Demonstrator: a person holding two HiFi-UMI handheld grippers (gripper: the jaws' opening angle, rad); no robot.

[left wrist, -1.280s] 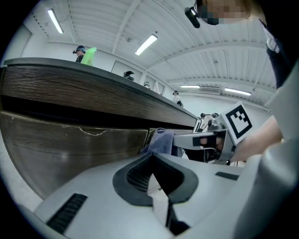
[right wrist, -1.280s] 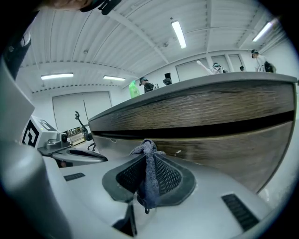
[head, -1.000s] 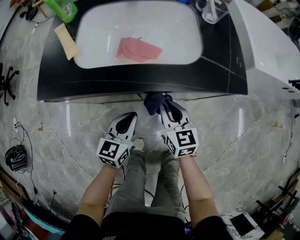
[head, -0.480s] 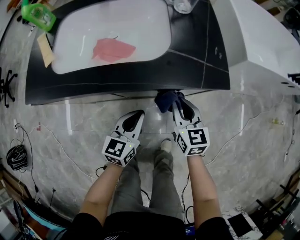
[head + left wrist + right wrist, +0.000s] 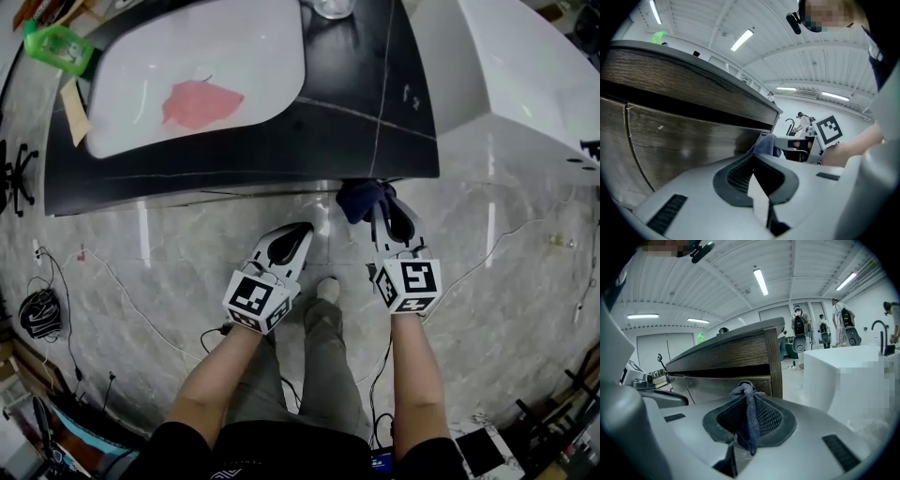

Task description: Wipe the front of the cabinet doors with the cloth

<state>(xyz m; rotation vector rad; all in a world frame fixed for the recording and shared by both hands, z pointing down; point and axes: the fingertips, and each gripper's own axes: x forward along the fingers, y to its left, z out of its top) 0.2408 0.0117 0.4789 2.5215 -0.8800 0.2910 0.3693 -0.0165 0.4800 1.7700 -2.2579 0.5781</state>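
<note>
A dark blue cloth is bunched against the cabinet front just under the black countertop, near its right end. My right gripper is shut on it; in the right gripper view the cloth hangs from the closed jaws before the grey cabinet door. My left gripper is shut and holds nothing, a little back from the cabinet and left of the right one. In the left gripper view the wood-grain cabinet door fills the left side, with the cloth at its far end.
A white sink in the countertop holds a pink cloth; a green bottle and a tan sponge lie left of it. A white unit stands right of the cabinet. Cables lie on the marble floor; my shoe is between the grippers.
Both grippers have moved right along the cabinet front, the right one carrying the cloth toward the cabinet's right end. The left gripper has followed beside it.
</note>
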